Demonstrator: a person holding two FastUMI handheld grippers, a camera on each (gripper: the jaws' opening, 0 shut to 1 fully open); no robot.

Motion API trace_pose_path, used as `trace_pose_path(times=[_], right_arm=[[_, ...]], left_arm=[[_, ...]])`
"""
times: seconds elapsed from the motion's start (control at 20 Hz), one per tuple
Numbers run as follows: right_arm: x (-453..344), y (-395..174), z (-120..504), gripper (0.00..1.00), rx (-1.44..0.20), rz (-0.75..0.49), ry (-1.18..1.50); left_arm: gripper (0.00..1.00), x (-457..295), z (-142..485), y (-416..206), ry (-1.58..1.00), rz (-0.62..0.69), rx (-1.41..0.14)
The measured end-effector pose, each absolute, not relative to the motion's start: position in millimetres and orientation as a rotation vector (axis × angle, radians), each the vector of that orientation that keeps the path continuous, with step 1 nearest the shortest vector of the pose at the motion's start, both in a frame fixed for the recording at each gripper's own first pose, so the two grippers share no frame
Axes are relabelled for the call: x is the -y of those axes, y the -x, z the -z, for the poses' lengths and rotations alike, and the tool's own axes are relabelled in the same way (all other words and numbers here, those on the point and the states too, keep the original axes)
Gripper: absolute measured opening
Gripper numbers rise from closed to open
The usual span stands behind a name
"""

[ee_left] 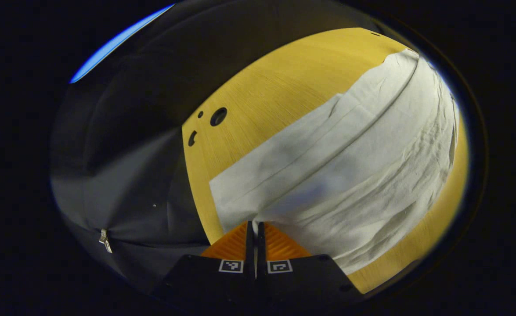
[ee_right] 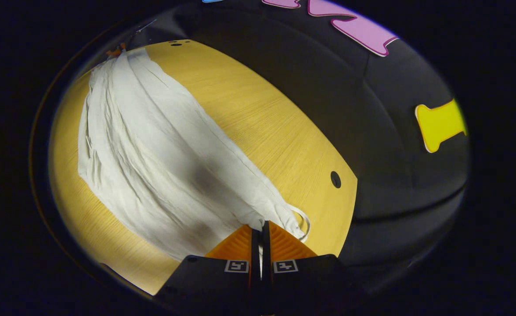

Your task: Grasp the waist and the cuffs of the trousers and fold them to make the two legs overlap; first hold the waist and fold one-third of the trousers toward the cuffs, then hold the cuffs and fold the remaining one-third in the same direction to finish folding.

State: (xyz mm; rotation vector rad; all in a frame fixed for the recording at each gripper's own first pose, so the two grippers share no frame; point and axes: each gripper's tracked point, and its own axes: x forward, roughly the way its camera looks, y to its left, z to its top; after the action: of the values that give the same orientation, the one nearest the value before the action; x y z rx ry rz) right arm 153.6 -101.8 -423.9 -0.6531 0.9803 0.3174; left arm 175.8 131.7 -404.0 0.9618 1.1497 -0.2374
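Observation:
White trousers [ee_left: 350,166] lie stretched lengthwise on a yellow wooden table [ee_left: 275,87]. In the left gripper view my left gripper [ee_left: 254,224] is shut on the straight cuff end, whose edge runs in between the tips. In the right gripper view the trousers [ee_right: 152,153] run away to the upper left. My right gripper [ee_right: 261,227] is shut on the waist end, beside a loop of white drawstring [ee_right: 304,221]. At the far cuff end a small orange bit [ee_right: 115,52] pokes out; I cannot tell what it is.
The table [ee_right: 258,118] has round holes near its edges [ee_left: 218,116] [ee_right: 335,179]. Black booth cloth hangs close behind the table edge on both sides, with a zip pull [ee_left: 105,240] in it. Bare wood lies along both long sides of the trousers.

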Motion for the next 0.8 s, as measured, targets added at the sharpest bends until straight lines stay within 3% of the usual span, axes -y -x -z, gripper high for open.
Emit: trace_pose_path(times=[0.1, 0.2, 0.25, 0.4, 0.55, 0.7, 0.75, 0.8], right_arm=[[106, -159, 433, 0.09, -1.004, -0.309, 0.647], [113, -163, 436, 0.28, -1.017, -0.280, 0.640], [117, -163, 438, 0.42, -1.022, -0.267, 0.625], [125, -170, 431, 0.57, -1.015, -0.212, 0.566], [140, -174, 420, 0.79, -1.004, -0.135, 0.487], [155, -175, 397, 0.81, -0.967, -0.042, 0.387], [156, -173, 388, 0.81, -0.952, -0.014, 0.338], [159, -168, 377, 0.81, -0.937, 0.016, 0.298]], left_arm=[[0.06, -133, 410, -179, -0.957, 0.243, -1.190], [0.06, -135, 415, -178, -0.951, 0.244, -1.216], [0.06, -136, 417, -179, -0.953, 0.237, -1.222], [0.18, -138, 420, -177, -0.946, 0.236, -1.236], [0.52, -145, 415, -177, -0.948, 0.208, -1.223], [0.81, -150, 406, -174, -0.946, 0.171, -1.226], [0.96, -150, 403, -168, -0.927, 0.169, -1.220], [0.98, -148, 400, -165, -0.900, 0.166, -1.210]])
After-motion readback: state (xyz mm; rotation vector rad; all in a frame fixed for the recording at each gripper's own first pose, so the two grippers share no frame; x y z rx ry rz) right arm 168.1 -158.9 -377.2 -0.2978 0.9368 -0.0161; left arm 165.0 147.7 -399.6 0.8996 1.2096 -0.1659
